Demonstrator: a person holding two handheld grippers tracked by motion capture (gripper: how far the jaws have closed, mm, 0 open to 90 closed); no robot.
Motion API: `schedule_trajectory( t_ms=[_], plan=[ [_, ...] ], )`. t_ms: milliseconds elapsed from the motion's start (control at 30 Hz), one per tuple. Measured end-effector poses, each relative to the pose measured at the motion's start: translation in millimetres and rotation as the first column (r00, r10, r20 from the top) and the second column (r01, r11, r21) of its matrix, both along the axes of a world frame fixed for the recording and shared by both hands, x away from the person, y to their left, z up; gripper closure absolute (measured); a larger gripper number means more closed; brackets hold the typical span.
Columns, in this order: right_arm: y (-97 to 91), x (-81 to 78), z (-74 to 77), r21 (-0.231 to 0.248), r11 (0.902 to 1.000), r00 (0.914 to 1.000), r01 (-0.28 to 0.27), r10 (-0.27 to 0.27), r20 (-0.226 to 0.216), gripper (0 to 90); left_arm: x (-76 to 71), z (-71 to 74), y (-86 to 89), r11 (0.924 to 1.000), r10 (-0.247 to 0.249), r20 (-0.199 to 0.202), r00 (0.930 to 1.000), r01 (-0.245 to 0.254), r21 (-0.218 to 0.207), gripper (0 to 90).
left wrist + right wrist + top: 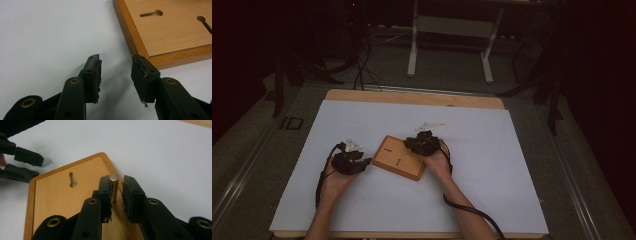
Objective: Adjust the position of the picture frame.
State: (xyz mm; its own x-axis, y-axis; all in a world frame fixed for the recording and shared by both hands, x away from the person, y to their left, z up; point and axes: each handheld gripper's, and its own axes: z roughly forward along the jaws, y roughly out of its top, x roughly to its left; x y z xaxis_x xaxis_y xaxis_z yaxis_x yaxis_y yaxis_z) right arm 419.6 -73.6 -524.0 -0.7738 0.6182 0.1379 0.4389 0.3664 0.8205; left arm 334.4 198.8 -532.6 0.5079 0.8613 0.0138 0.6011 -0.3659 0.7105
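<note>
The wooden board (401, 157) lies flat near the middle of the white table sheet (492, 190), turned at an angle to the table's edges. In the high view the left gripper (362, 161) rests just beside the board's left corner, and the right gripper (414, 142) sits over the board's far right part; the jaws are too small there to read.

The right gripper view supplies the detail: a brass pin (114, 187) stands upright on the board near its corner, between the pads of the right gripper (116, 195). One pad lies against the pin; a narrow gap shows on the other side, so no firm hold is evident. An empty keyhole slot (72, 180) lies to the pin's left.

The left gripper view shows the left gripper (116, 75) about half open with nothing between its pads, one tip just beside the board's raised rim. Two keyhole slots (151, 13) are visible in the board face.

Bare sheet surrounds the board on every side. The pin's foot is hidden behind the jaws. The room beyond the table is dark.
</note>
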Motion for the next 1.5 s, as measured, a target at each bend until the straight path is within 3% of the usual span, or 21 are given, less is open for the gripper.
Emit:
schedule_trajectory(
  t_ms=[100, 300, 400, 633, 900, 1267, 1367, 1500],
  plan=[
    [3.9, -0.8, -0.8, -0.016, 0.9999, 0.9998, 0.004, -0.004, 0.020, 78.6, 0.0, -0.1, -0.4, 1.0000, -0.002, 0.000, 1.0000, 0.002, -0.002, 58.5],
    [11.7, 0.2, -7.0, -0.028, 0.9996, 0.9998, 0.011, -0.011, 0.014, 82.1, -0.1, -0.3, -1.0, 1.0000, -0.005, -0.001, 1.0000, 0.005, -0.001, 58.5],
    [12.3, 0.7, -8.4, -0.009, 0.9996, 0.9996, 0.025, -0.025, 0.013, 83.6, 0.0, -0.1, -0.6, 1.0000, -0.005, 0.002, 1.0000, 0.005, -0.003, 58.5],
    [6.7, 2.4, -10.8, 0.034, 0.9994, 1.0000, 0.003, -0.003, 0.006, 84.3, -0.6, 0.6, -0.7, 0.9999, -0.013, 0.004, 0.9999, 0.013, -0.009, 59.1],
    [1.8, -0.7, -9.2, 0.032, 0.9990, 0.9995, -0.031, 0.031, -0.001, 84.4, -3.0, 2.0, -6.2, 0.9978, -0.061, 0.004, 0.9981, 0.061, -0.023, 61.7],
    [-16.1, -14.6, 2.5, 0.011, 0.9963, 0.9963, -0.085, 0.085, -0.004, 84.5, -12.1, 11.8, -23.2, 0.9897, -0.140, 0.022, 0.9899, 0.141, -0.027, 59.8],
    [-22.1, -18.4, 5.5, -0.003, 0.9961, 0.9961, -0.088, 0.088, -0.008, 84.5, -14.3, 13.0, -29.0, 0.9861, -0.161, 0.016, 0.9869, 0.161, -0.040, 59.9],
    [-30.3, -23.3, 7.9, -0.021, 0.9964, 0.9965, -0.083, 0.082, -0.012, 84.4, -18.2, 15.8, -38.1, 0.9761, -0.196, 0.005, 0.9805, 0.196, -0.094, 61.1]
  ],
)
